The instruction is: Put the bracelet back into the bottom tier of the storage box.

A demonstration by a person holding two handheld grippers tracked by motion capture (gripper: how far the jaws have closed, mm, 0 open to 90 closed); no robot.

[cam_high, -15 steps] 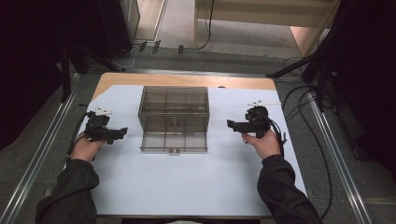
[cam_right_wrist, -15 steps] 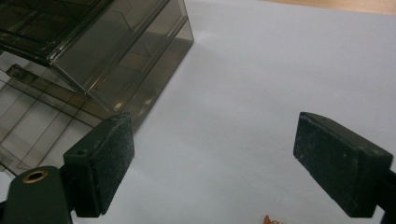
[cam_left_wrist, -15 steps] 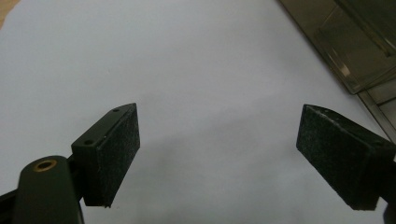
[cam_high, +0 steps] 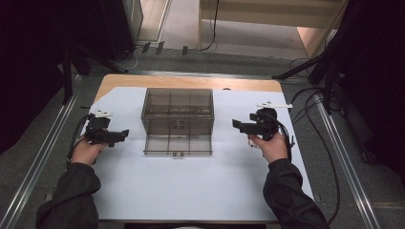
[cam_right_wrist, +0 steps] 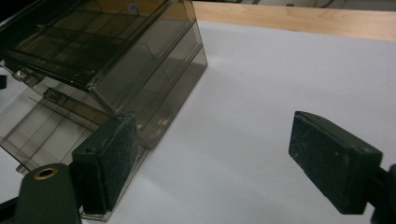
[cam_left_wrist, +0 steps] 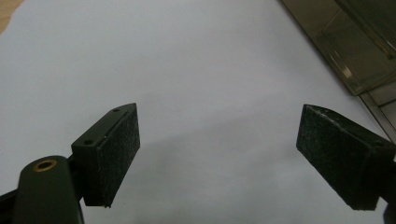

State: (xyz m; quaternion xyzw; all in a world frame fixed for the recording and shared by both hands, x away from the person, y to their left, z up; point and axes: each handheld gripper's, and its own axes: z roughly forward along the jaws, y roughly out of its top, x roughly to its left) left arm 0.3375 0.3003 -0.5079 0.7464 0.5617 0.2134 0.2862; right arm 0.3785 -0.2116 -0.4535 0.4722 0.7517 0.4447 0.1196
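A smoky see-through drawer box (cam_high: pixel 177 114) stands mid-table on a white sheet, its lower drawer (cam_high: pixel 178 144) pulled out toward me. My left gripper (cam_high: pixel 125 133) hovers left of the box, jaws pointing at it, open and empty. In the left gripper view the left gripper (cam_left_wrist: pixel 219 158) shows wide-apart pads over white sheet, with the box corner (cam_left_wrist: pixel 359 46) at the upper right. My right gripper (cam_high: pixel 235 124) is held right of the box, open with nothing between the pads. The right gripper view has the right gripper (cam_right_wrist: pixel 210 163) facing the box (cam_right_wrist: pixel 116 56) and its open drawer (cam_right_wrist: pixel 42 126).
The white sheet (cam_high: pixel 200 186) covers most of a wooden table (cam_high: pixel 191 82). Metal rails (cam_high: pixel 43 152) run along both sides of the table. Cables (cam_high: pixel 310 119) trail on the floor at the right. A white tag (cam_high: pixel 273 104) lies near the right gripper.
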